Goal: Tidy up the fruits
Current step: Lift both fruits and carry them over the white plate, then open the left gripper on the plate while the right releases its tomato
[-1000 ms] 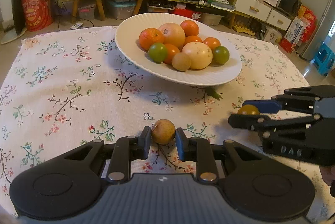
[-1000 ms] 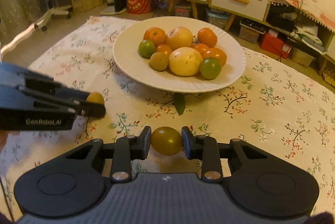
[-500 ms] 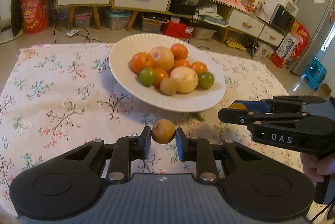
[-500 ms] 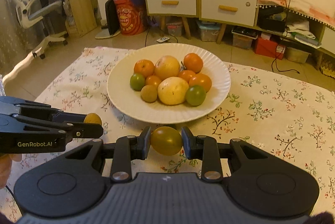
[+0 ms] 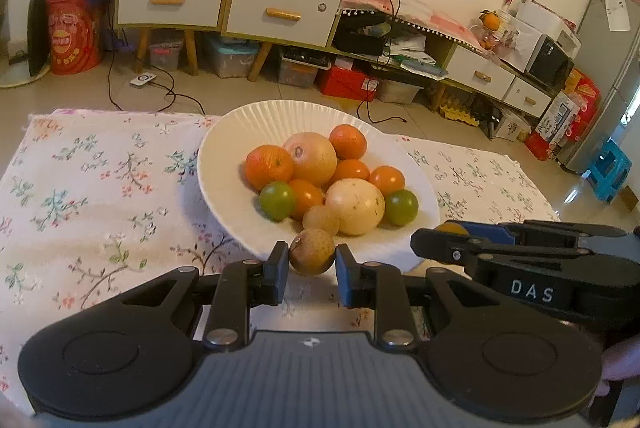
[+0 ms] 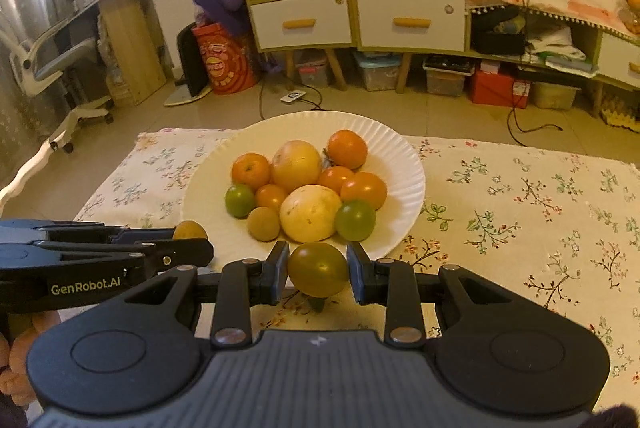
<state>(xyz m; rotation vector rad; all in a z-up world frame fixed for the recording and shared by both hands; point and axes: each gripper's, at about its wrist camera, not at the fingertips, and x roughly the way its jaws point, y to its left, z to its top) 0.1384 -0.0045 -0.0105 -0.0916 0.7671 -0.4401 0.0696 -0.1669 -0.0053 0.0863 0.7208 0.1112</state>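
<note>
A white fluted plate (image 5: 240, 131) (image 6: 404, 163) on the flowered tablecloth holds several oranges, two big pale yellow fruits, two green ones and a small brown one. My left gripper (image 5: 312, 260) is shut on a small brown round fruit (image 5: 312, 251), held in the air just before the plate's near rim. My right gripper (image 6: 318, 268) is shut on an olive-yellow round fruit (image 6: 318, 270), also raised near the plate's front edge. Each gripper shows in the other's view, the right gripper (image 5: 436, 240) at the right and the left gripper (image 6: 192, 248) at the left.
The flowered tablecloth (image 5: 92, 195) (image 6: 532, 211) spreads to both sides of the plate. Beyond the table stand white-drawered cabinets (image 5: 224, 3), storage boxes and cables on the floor. An office chair (image 6: 52, 67) is at the far left.
Both grippers have lifted with their fruits off the cloth and come up toward the plate's near rim. The plate now sits lower and smaller in both views.
</note>
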